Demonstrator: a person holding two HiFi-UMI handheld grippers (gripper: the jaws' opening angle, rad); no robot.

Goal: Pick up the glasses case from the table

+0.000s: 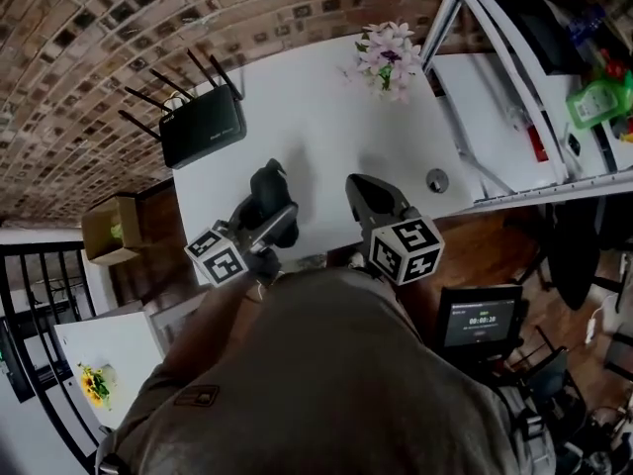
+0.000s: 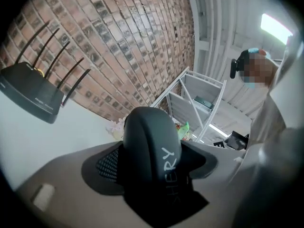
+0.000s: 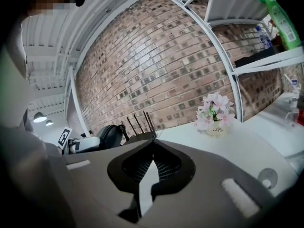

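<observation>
A black glasses case with white lettering fills the left gripper view, clamped between the two grey jaws. In the head view my left gripper is shut on this case, held above the near part of the white table. The right gripper view shows the same case at the left, raised in the left gripper. My right gripper hangs beside it to the right, over the table's front edge. Its jaw tips meet with nothing between them.
A black router with several antennas stands at the table's back left. A small pot of pink flowers is at the back right, a round metal disc near the right edge. A white shelf rack adjoins the table.
</observation>
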